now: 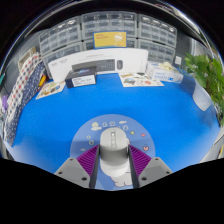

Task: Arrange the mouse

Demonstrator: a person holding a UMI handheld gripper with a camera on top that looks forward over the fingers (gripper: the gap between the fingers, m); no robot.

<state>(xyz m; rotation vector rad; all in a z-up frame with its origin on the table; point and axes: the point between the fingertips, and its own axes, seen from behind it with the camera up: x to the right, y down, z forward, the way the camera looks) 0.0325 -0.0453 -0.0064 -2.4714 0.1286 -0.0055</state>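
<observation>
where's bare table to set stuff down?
Broad bare blue table between the round mouse pad and the back row. Crowded along the back: white box, papers, plant. Claw holds the mouse between its fingers.

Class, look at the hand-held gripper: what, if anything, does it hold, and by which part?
The hand-held gripper holds a grey mouse, its fingers pressing the mouse's two long sides, over a round mouse pad on the blue table.

We see a brightly and evenly lit scene, the light seemingly from overhead. The blue tabletop (70, 120) shows soft pale glare at mid-frame and only faint shadows. Strong fisheye distortion bends the shelving along the top and curves the tabletop's edges. The far background looks soft, the lower centre sharper.
</observation>
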